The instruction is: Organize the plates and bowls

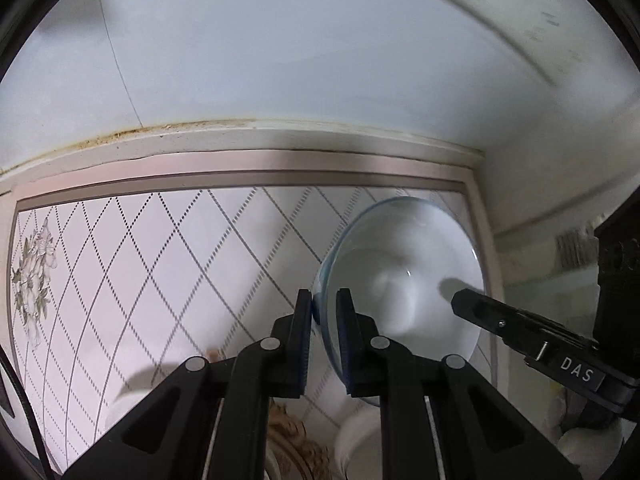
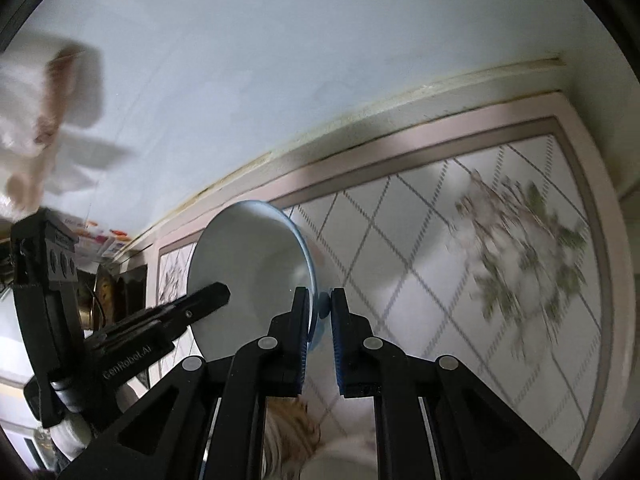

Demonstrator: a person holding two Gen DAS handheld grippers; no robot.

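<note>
A bowl [image 1: 404,276], white inside with a pale blue outside, is held up in the air, tilted on edge. My left gripper [image 1: 323,308] is shut on its left rim. My right gripper [image 2: 319,308] is shut on the opposite rim of the same bowl [image 2: 248,264]. Each gripper shows in the other's view: the right one [image 1: 532,344] reaches in from the right, the left one [image 2: 160,320] from the left. More white bowls [image 1: 360,440] and a gold-patterned plate [image 1: 296,452] lie low behind the fingers.
Both cameras point up at a white ceiling [image 1: 280,40] and a tiled wall with diamond lines and a flower tile [image 2: 520,232]. A pinkish border strip [image 1: 240,160] runs along the top of the wall. A gloved hand [image 2: 44,120] shows at the upper left.
</note>
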